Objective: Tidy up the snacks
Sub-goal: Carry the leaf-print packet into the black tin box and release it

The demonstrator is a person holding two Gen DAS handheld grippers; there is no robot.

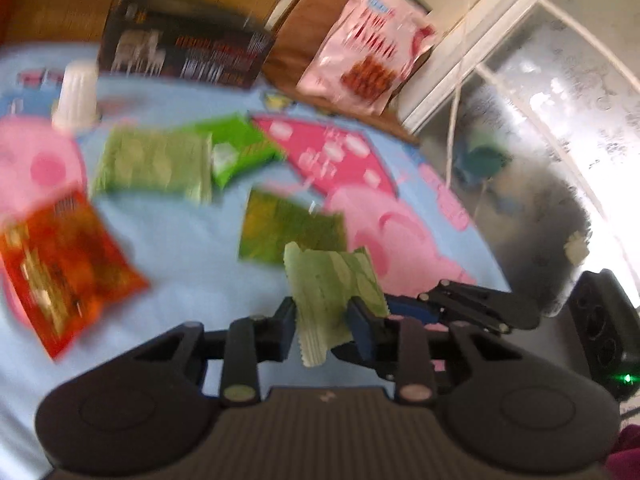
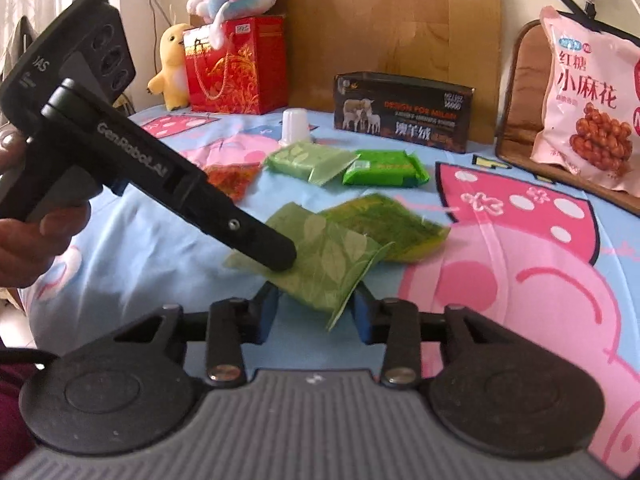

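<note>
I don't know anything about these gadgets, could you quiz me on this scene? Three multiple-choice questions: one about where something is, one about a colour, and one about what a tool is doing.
1. Where is the big pink snack bag?
A. Inside the gift bag
B. Leaning on the brown chair
C. On top of the black box

2. What colour is the gift bag under the plush toy?
A. Red
B. Blue
C. White

3. What are the left gripper's jaws doing?
A. Wide open with nothing between them
B. Shut on the white cup
C. Shut on the leaf-print packet

Answers:
1. B, the big pink snack bag stands propped against the brown chair.
2. A, the gift bag is red with gold print.
3. C, the left gripper pinches the leaf-print packet, lifted off the sheet.
</note>
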